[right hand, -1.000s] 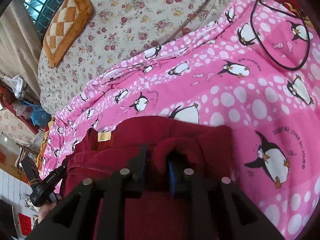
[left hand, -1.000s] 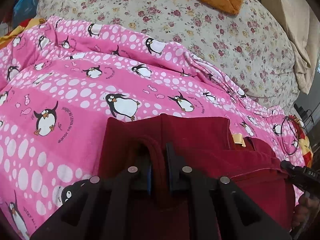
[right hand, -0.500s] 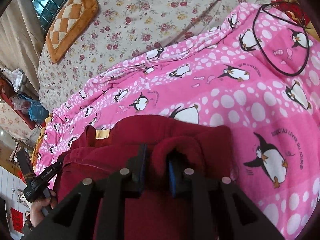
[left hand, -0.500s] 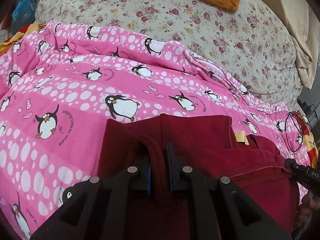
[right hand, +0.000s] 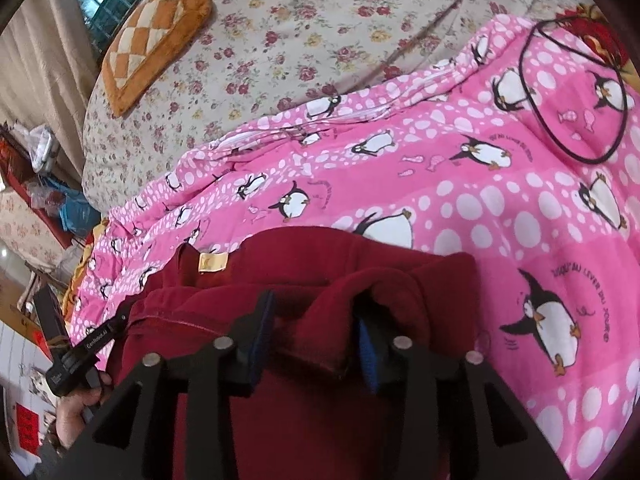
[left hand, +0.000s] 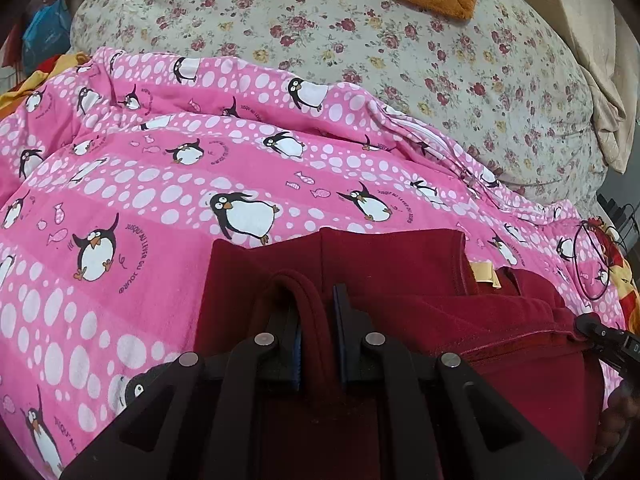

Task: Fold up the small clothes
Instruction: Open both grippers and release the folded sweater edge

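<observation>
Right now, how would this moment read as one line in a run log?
step: fold | left gripper: shut on dark red garment | right gripper: jaws opening, fabric fold between them | surface: pink penguin blanket

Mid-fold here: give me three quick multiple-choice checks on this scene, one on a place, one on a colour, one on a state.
1. The garment lies on: A) penguin blanket B) floral quilt C) floor
2. The garment's label is: A) blue B) yellow C) white
3. The left tool is: A) wide open, empty B) shut on the garment C) out of view

Key: 1 A, pink penguin blanket surrounds it. 2 B, a yellow tab shows near the collar. 3 B, a red fold is pinched between its pads.
</observation>
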Demonstrator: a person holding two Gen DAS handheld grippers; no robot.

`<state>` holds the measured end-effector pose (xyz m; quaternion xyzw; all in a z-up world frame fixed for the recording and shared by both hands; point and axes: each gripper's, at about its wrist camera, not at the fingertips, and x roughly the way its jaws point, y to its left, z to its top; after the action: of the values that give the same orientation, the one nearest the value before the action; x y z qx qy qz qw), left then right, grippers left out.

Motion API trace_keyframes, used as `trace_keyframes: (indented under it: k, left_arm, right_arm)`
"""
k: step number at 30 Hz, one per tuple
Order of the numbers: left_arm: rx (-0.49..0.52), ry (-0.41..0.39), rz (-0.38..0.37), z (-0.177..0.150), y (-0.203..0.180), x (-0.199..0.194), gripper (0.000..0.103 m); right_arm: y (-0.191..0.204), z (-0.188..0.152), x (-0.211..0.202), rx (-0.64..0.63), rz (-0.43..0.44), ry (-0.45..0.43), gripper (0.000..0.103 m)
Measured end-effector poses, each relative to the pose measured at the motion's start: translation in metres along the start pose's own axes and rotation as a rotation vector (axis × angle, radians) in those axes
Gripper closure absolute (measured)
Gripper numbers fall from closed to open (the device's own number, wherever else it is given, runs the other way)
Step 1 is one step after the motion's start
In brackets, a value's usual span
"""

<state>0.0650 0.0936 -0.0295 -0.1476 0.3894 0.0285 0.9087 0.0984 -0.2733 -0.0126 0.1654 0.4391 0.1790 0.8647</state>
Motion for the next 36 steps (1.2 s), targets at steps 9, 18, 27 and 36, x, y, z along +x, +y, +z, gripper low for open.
trace_keyframes:
  k: [9, 18, 27, 36]
  left_arm:
    - [0.002, -0.001, 0.000, 0.000, 0.000, 0.000, 0.103]
    - [0.002, -0.003, 0.001, -0.001, 0.000, 0.000, 0.103]
    - [0.017, -0.007, 0.015, 0.001, 0.000, 0.000, 0.103]
    - [-0.034, 0.022, -0.013, 0.005, 0.004, -0.001, 0.102]
  right_arm:
    - [0.005, -0.001, 0.000, -0.019, -0.005, -0.004, 0.054]
    - [0.005, -0.002, -0.007, 0.021, 0.019, -0.020, 0.048]
    - [0.027, -0.029, -0.034, -0.023, 0.064, -0.021, 0.041]
    - [0.040, -0.035, -0.017, -0.145, -0.031, 0.049, 0.039]
